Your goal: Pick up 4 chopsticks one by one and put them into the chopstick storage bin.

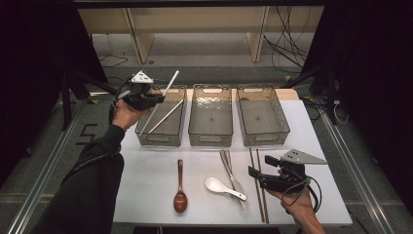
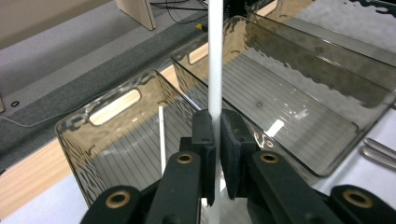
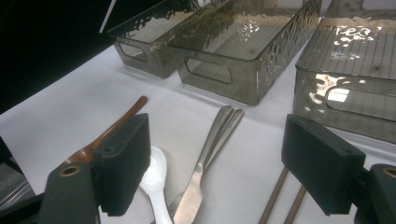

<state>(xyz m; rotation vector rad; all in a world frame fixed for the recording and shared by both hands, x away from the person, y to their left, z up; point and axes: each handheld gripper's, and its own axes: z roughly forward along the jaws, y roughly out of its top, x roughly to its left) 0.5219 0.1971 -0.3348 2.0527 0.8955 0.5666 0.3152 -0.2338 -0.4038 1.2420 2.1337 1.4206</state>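
With the left gripper (image 1: 155, 99) clamped on a thin white chopstick (image 1: 171, 83) above the left bin (image 1: 144, 137), where its twin (image 1: 165, 116) already lies, it should tip the straight, smooth stick level before releasing, while the right gripper (image 1: 256, 165) waits open over the table.

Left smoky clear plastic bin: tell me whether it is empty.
Not empty. One white chopstick lies slanted inside the left bin; the left gripper holds another above it.
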